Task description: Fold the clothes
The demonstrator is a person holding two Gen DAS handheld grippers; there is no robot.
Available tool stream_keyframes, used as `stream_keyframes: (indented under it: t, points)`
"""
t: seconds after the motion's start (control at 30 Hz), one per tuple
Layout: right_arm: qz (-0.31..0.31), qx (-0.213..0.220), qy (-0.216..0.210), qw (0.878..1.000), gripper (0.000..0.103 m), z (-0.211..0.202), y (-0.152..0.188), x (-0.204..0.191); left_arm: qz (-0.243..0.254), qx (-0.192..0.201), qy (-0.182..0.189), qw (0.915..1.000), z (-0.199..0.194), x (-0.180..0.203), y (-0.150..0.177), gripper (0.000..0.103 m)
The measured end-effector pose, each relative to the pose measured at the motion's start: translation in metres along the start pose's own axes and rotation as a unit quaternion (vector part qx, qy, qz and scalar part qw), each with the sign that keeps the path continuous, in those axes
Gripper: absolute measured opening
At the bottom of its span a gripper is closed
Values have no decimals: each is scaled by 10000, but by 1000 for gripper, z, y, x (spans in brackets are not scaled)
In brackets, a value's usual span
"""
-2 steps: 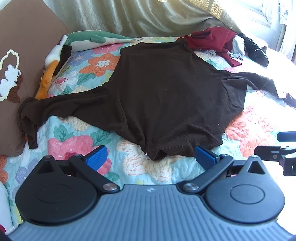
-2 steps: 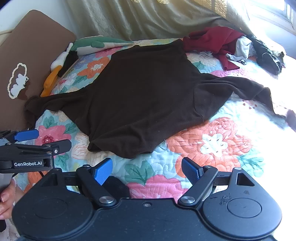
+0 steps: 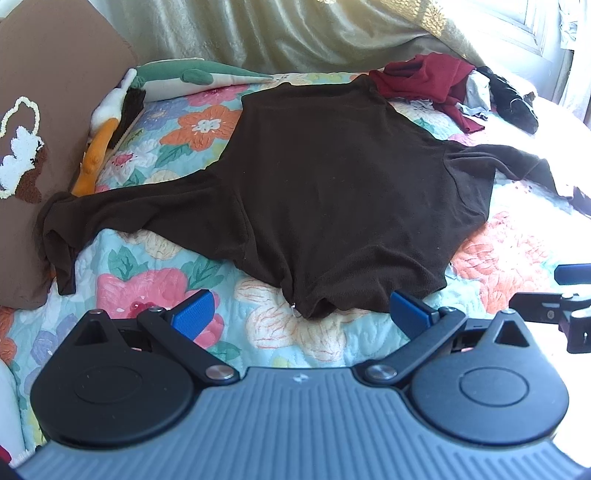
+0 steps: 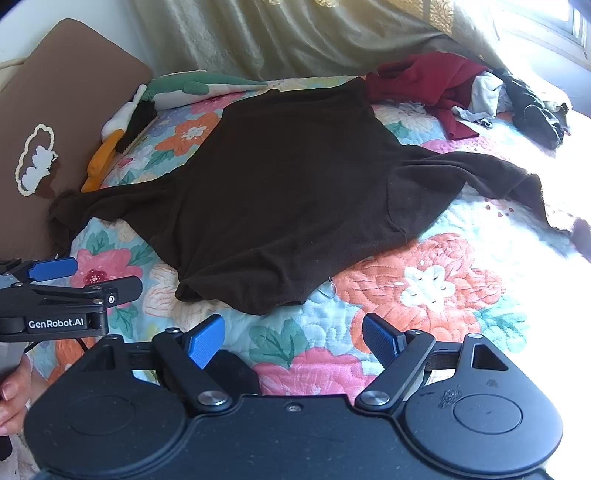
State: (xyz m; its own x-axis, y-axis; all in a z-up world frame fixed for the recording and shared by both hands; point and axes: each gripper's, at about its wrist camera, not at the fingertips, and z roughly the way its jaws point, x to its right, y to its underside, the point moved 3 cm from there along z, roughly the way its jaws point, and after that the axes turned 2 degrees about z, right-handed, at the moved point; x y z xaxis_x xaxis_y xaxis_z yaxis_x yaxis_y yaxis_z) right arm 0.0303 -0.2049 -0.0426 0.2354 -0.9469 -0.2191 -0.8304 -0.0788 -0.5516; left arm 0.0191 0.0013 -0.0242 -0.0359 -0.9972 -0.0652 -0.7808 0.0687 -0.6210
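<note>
left wrist view: the left gripper (image 3: 301, 312) has its jaws spread wide, the blue pads (image 3: 194, 314) well apart and nothing between them; it tilts downward over the floral quilt (image 3: 258, 332), just short of the near edge of the dark brown long-sleeved top (image 3: 332, 192). the top lies spread flat across the centre of the frame, one sleeve reaching to the left edge against a brown cushion (image 3: 48, 92), the other running off to the right. at the right edge of the frame the right gripper (image 3: 569, 291) shows in part, side-on, beside the top's lower right corner.

right wrist view: the right gripper (image 4: 293, 338) likewise holds its jaws wide, empty, over bare quilt at lower centre, near but not touching the top's near edge. the left gripper (image 4: 62, 280) enters from the left edge, seen side-on and marked "genrobot.ai"; a hand (image 4: 13, 391) grips its handle at lower left, fingers curled.

beyond the top, in the upper right of both views, lies a heap of clothes (image 3: 436, 85): dark red, pale grey and black. a green and white plush toy (image 3: 184, 77) sits in the upper left, and a pale curtain (image 3: 295, 33) hangs across the top.
</note>
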Motion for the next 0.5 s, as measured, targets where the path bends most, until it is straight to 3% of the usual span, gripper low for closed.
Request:
stream_keyframes:
  t: [0.5]
  points:
    - [3, -30, 10, 10000, 85, 1, 1, 4, 24, -23, -39, 10000, 0, 1, 1, 103]
